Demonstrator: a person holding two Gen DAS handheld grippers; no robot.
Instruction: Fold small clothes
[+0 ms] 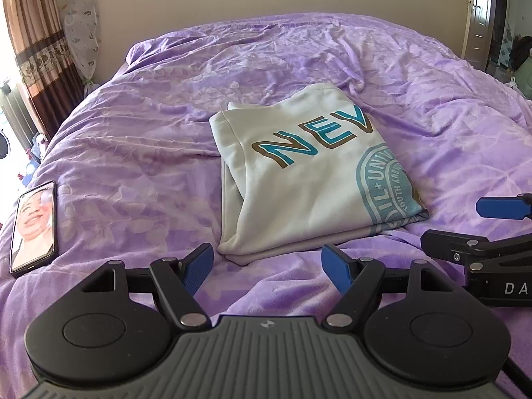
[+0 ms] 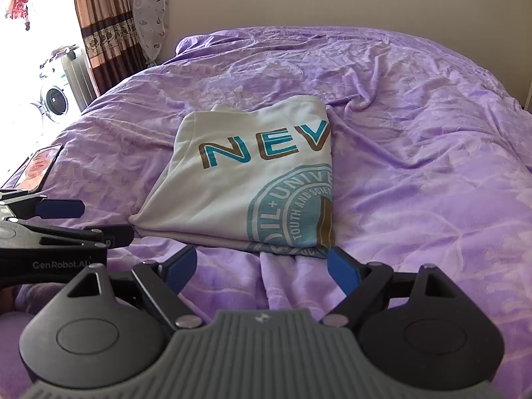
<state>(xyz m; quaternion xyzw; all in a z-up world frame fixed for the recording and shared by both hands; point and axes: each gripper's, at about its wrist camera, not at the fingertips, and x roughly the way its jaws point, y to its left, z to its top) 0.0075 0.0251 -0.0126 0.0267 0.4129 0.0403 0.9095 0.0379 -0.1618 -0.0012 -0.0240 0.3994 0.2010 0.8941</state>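
Soft cream shirt (image 1: 299, 179) lies folded rectangular on rumpled purple bedspread (image 1: 139, 139).

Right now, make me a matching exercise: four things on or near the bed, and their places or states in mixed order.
Things
1. shirt
2. phone
3. left gripper
4. curtain

Places or states
A. open, holding nothing
B. hanging by the window
C. folded, mid-bed
D. screen lit, at the blanket's left edge

Pairs: 1-C, 2-D, 3-A, 4-B
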